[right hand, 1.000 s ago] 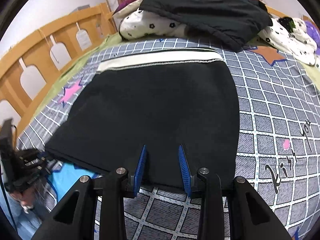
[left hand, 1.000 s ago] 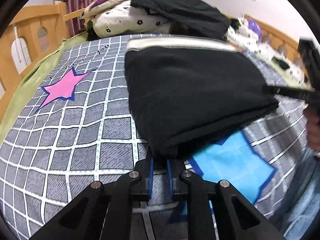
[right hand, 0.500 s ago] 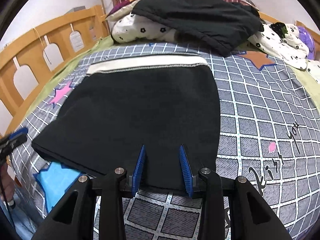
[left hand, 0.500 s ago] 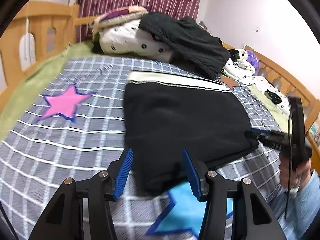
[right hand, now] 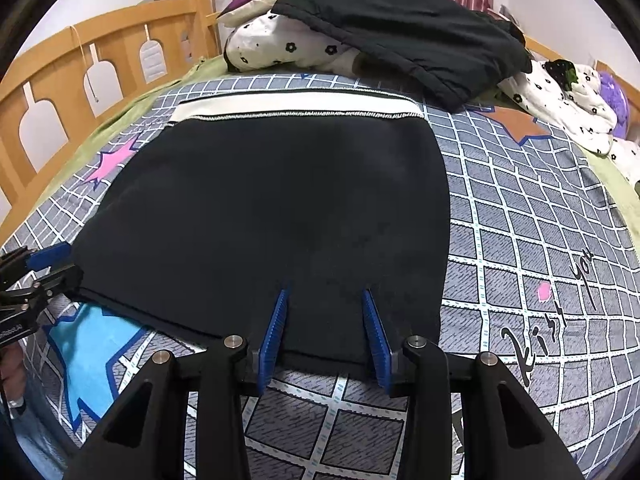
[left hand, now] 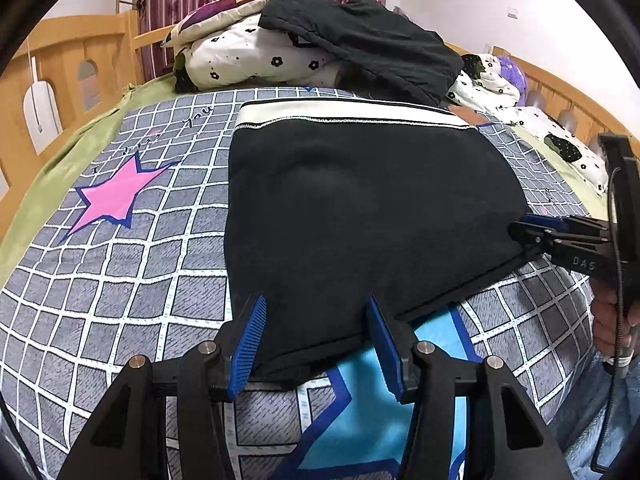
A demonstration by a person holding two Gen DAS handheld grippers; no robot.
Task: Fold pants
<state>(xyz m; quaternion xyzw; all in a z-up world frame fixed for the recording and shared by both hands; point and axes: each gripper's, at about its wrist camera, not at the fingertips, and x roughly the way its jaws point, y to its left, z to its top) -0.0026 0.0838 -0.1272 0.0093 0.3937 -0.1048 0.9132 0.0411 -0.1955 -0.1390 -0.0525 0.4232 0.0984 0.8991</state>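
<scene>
While both sets of blue fingers stand apart with nothing pinched, the left gripper (left hand: 316, 340), which was clamped on the near corner of the black pants (left hand: 360, 216) a second ago, has let go. The right gripper (right hand: 326, 336) has just been spreading its fingers over the near hem, cloth below but unpressed. That release suggests this fold is laid and finished. Folded into a flat dark rectangle, cream waistband (right hand: 296, 106) at the frame's top, the pants lie mid-frame on the checked bedsheet (left hand: 132, 280), before the piled bedding (right hand: 288, 46).
</scene>
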